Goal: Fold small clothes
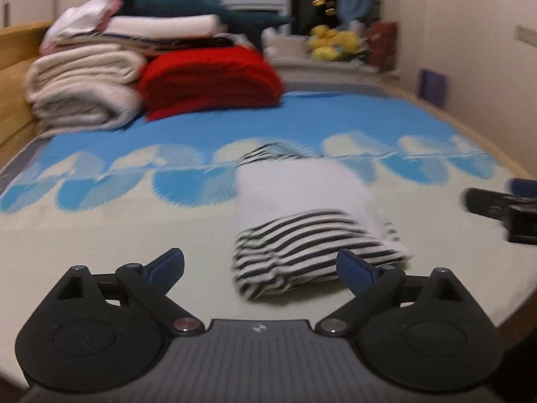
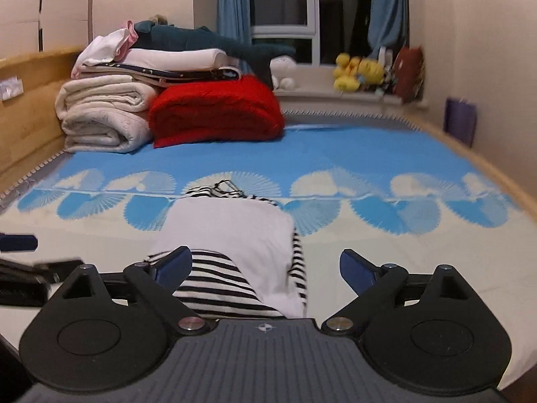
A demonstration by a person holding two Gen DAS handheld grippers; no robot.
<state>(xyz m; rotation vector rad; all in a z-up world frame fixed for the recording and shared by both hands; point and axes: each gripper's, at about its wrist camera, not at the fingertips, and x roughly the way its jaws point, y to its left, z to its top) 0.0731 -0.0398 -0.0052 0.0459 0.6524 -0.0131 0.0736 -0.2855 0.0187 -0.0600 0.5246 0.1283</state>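
The bed (image 2: 369, 154) is big and flat, so the little shirt (image 2: 231, 231) lies spread near the middle for folding. The stacked blankets (image 2: 214, 110) sit far left, out of the way. The left hand-held gripper (image 1: 260, 265) and right hand-held gripper (image 2: 265, 265) gape wide, holding nothing.

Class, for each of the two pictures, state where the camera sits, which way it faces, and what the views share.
Left wrist: rides the left claw, open, facing up the bed at the striped garment; right claw at right edge.
Right wrist: rides the right claw, open, over the same striped garment; left claw at left edge.
Shared: garment, red blanket, window.
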